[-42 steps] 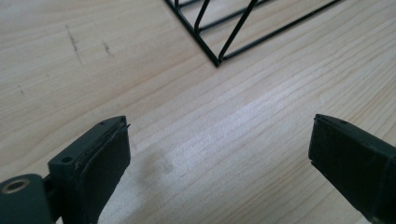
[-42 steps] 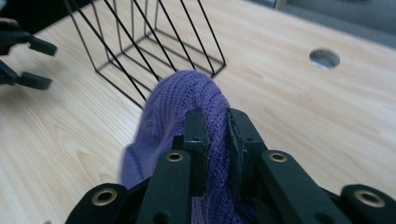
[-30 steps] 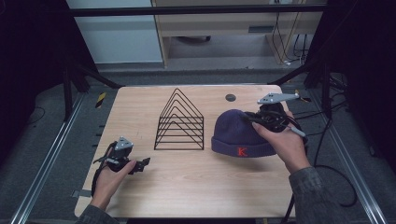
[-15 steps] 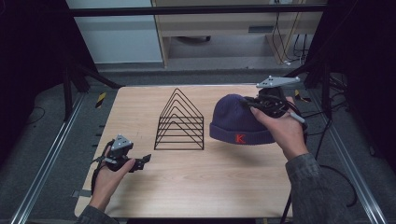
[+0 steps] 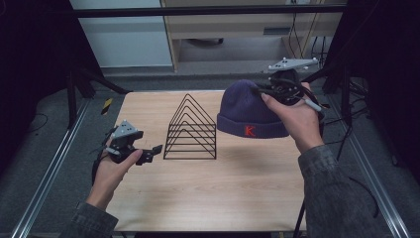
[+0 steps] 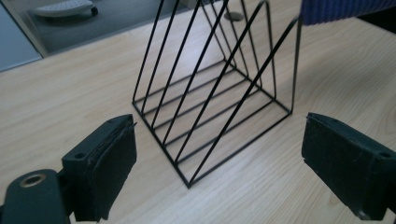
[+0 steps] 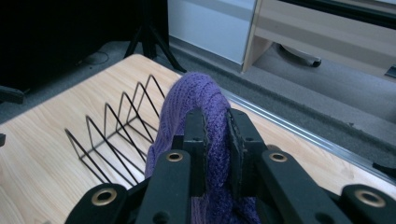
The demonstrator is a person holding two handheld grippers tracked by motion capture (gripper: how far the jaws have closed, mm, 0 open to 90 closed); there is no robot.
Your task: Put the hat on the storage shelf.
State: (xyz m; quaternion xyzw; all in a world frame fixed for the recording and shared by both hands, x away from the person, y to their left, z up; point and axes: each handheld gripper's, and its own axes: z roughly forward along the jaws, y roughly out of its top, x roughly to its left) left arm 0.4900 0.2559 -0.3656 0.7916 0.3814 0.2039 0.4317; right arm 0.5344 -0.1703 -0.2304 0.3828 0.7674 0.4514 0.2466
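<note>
Left: left gripper (image 5: pixel 154 150), held low over the near-left part of the wooden table (image 5: pixel 223 198), jaws spread wide and grasping nothing, aimed at the rack. Centre: black wire rack (image 5: pixel 191 128) of triangular dividers, standing upright on the table, just right of the left gripper. Right: purple knit beanie (image 5: pixel 250 110) with a red letter K on its cuff, lifted clear of the table beside the rack's right end, pinched in the clenched right gripper (image 7: pixel 215 140).
</note>
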